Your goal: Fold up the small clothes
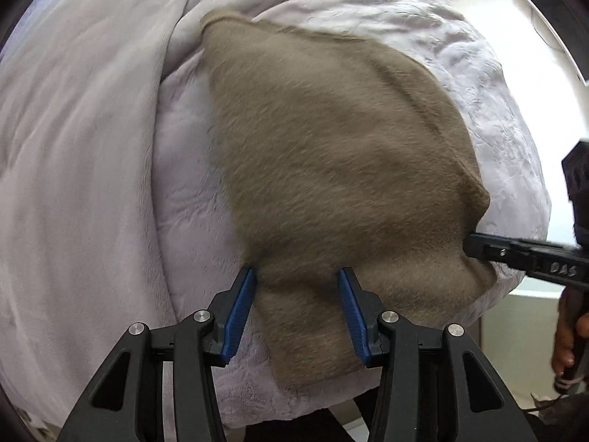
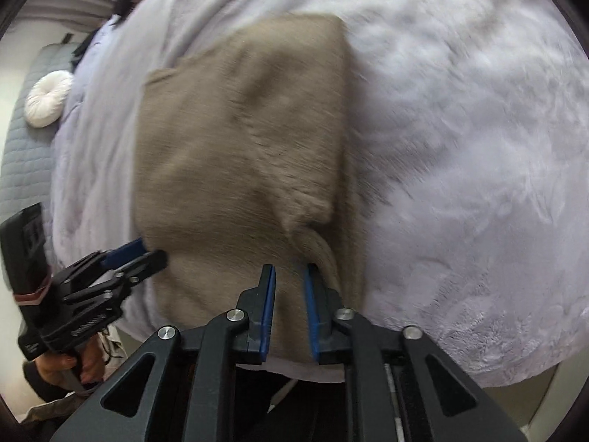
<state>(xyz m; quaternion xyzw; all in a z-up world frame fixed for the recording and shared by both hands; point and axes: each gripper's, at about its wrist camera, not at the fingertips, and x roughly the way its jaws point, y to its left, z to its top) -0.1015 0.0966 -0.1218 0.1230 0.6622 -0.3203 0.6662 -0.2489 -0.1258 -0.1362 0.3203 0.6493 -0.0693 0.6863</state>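
Lying on the lavender blanket (image 2: 460,147) near its front edge, the brown garment (image 2: 228,140) was pinched by the narrow right claw (image 2: 289,296) while the half-open left claw (image 1: 296,307) only straddled its hem, so uneven pulling could skew the fold.

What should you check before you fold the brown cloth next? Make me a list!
1. Cloth lies on the blanket: ok.
2. Left tool has cloth between its pads: ok; pinched tight: cannot tell.
3. Right tool is nearly closed on the cloth's near edge: ok.
4. Cloth is flat: not ok, a raised wrinkle runs up from the right tool.
5. Nothing else lies on the cloth: ok.
6. Pictures are sharp enough to judge edges: not ok, blurry.
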